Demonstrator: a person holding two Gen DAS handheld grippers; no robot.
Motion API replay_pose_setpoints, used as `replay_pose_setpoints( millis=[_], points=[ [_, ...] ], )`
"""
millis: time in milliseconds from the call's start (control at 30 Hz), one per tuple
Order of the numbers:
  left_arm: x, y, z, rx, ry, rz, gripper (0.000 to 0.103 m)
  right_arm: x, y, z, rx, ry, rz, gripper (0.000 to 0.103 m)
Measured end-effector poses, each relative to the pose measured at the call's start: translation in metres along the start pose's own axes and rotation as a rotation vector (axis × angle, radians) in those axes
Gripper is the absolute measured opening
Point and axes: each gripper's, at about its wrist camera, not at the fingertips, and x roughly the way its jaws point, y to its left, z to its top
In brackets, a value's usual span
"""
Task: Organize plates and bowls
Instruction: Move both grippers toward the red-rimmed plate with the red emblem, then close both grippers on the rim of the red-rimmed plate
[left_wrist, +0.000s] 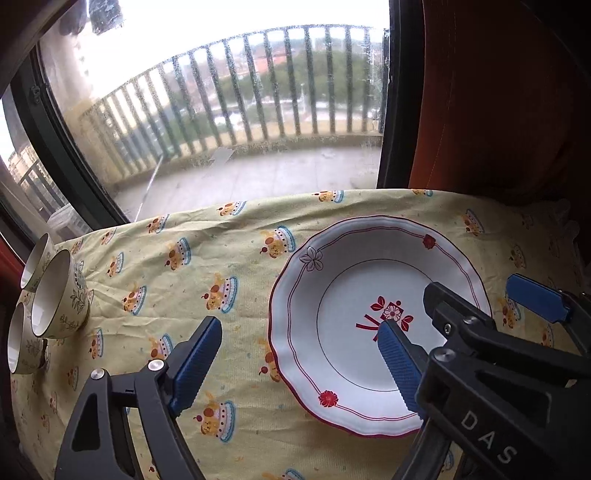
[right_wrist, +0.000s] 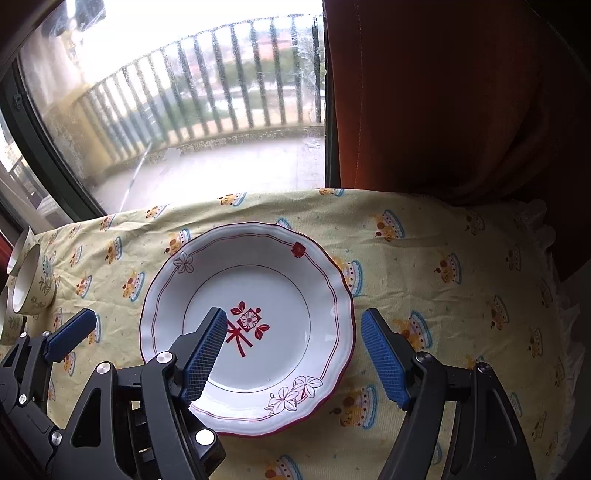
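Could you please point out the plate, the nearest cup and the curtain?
plate (right_wrist: 273, 295): right wrist view, bare white well near the centre.
nearest cup (left_wrist: 55, 291): left wrist view, white inside.
curtain (right_wrist: 443, 92): right wrist view, orange fabric.

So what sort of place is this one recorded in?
Probably a home, an upper-floor flat: a table under a cartoon-print tablecloth stands against a glass door onto a railed balcony, with rooftops and trees beyond. A plate and cups sit on it.

Bright window (left_wrist: 229, 110) backlight, fisheye-bent edges
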Motion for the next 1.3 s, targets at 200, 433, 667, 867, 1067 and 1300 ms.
replay_pose_setpoints(
  millis=[200, 433, 667, 867, 1067, 1300],
  points=[
    [0.026, 0.001, 0.013, 0.011, 0.033, 0.0, 0.082, 0.022, -0.002, 0.011, 0.035, 0.012, 0.004, 0.078],
    [0.047, -0.005, 0.013, 0.005, 0.089, -0.044, 0.067, 0.035, 0.001, 0.013, 0.009, -0.005, -0.035, 0.067],
    [0.05, -0.011, 0.01, 0.005, 0.102, -0.054, 0.066, 0.042, -0.009, 0.011, 0.039, 0.034, -0.048, 0.066],
    [0.049, -0.012, 0.009, 0.024, 0.087, -0.05, 0.066, 0.046, -0.011, 0.006, 0.069, 0.064, -0.038, 0.063],
    [0.042, -0.006, -0.001, 0.047, 0.101, -0.05, 0.066, 0.037, -0.011, -0.006, 0.093, 0.103, -0.015, 0.063],
    [0.031, 0.011, -0.019, 0.036, 0.115, -0.059, 0.065, 0.018, -0.01, -0.025, 0.082, 0.14, 0.076, 0.063]
  ],
)
